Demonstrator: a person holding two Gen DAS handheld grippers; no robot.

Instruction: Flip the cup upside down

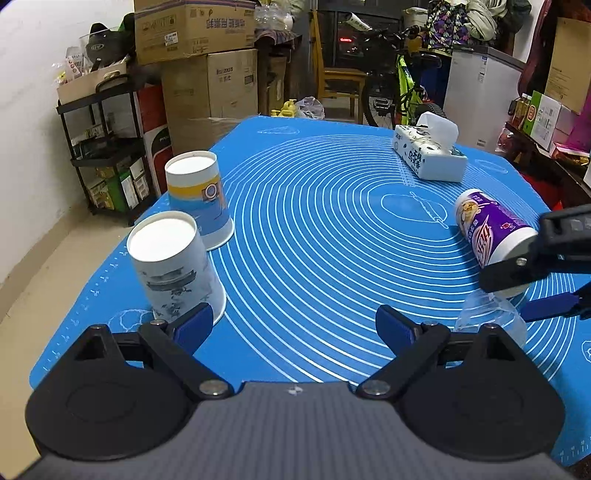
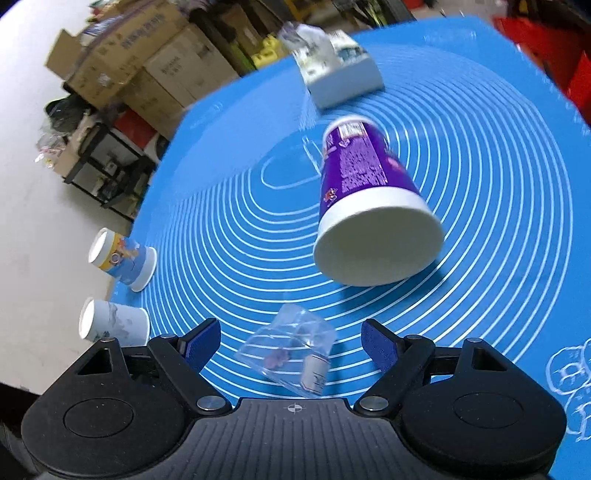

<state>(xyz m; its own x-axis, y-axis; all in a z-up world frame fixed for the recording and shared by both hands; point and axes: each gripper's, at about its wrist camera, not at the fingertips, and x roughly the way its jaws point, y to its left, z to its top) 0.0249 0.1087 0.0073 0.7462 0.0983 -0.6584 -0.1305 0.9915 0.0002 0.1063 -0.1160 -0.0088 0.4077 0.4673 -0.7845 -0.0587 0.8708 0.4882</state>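
A purple paper cup (image 1: 487, 229) lies on its side on the blue mat (image 1: 314, 221), open mouth toward my right gripper (image 2: 291, 343); it also shows in the right wrist view (image 2: 365, 199). My right gripper is open and empty just short of the cup, tilted, with a clear plastic cup (image 2: 291, 354) lying between its fingers. The right gripper also shows in the left wrist view (image 1: 535, 288). Two paper cups stand upside down at the left: a grey-printed one (image 1: 173, 269) and a yellow-and-blue one (image 1: 201, 199). My left gripper (image 1: 295, 325) is open and empty beside the grey one.
A white tissue box (image 1: 428, 155) sits at the mat's far right. The clear plastic cup (image 1: 491, 317) lies near the right gripper. Beyond the table are cardboard boxes (image 1: 195, 33), a black shelf (image 1: 103, 147), a bicycle (image 1: 399, 88) and a white cabinet (image 1: 480, 92).
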